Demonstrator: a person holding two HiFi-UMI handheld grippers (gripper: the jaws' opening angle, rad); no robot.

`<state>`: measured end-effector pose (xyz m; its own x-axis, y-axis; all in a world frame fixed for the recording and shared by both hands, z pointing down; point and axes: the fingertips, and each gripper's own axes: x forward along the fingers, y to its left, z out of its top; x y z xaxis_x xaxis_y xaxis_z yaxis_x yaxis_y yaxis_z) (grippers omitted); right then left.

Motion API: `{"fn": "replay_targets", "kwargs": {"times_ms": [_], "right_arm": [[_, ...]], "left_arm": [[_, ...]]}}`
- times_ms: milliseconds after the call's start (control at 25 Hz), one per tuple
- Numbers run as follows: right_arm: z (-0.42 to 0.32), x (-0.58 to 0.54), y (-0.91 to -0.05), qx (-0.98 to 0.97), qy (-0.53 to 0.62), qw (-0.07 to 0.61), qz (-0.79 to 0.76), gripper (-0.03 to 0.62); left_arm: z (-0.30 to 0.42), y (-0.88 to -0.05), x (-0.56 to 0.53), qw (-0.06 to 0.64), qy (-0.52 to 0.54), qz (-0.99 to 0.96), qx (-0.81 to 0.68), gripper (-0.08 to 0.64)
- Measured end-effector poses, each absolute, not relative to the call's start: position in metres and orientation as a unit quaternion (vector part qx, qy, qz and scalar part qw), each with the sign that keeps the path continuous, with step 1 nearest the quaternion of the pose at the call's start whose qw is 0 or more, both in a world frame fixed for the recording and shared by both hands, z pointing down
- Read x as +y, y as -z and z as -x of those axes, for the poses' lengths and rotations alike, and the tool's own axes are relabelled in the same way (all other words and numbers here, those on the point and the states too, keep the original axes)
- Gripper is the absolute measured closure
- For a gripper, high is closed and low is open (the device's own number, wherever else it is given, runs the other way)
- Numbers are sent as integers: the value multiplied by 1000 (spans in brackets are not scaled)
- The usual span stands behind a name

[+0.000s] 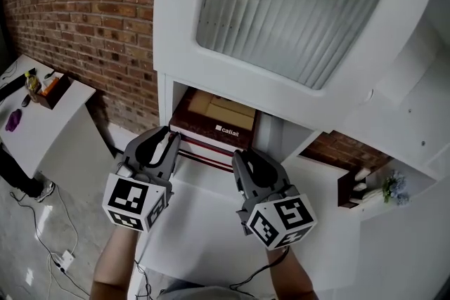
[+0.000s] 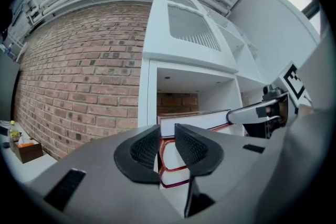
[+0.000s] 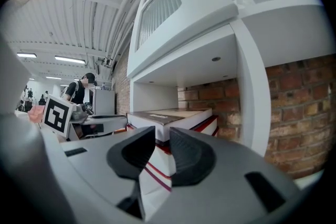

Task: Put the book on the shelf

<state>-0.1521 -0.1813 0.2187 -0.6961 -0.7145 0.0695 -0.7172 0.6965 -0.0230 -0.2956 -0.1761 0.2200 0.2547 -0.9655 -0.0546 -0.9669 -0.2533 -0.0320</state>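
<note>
Maroon-edged, thick hardback, the book (image 1: 214, 119) lies flat on other books (image 1: 204, 150), partly inside the shelf (image 1: 166, 98), probably heavy, stiff and slick (best pushed at both near corners), where the left gripper (image 1: 167, 139) and right gripper (image 1: 246, 157) sit, jaws slightly parted, clamping nothing.

Maroon book (image 1: 218, 119) flat inside white shelf's (image 1: 166, 98) lower opening
</note>
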Motion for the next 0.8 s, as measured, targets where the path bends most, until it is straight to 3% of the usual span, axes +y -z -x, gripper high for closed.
{"fn": "replay_targets", "kwargs": {"times_ms": [800], "right_arm": [[148,-125,-210,-941,-18,18,-336,577]], "left_arm": [[255,-209,-117,45,-15,793,607,518]]}}
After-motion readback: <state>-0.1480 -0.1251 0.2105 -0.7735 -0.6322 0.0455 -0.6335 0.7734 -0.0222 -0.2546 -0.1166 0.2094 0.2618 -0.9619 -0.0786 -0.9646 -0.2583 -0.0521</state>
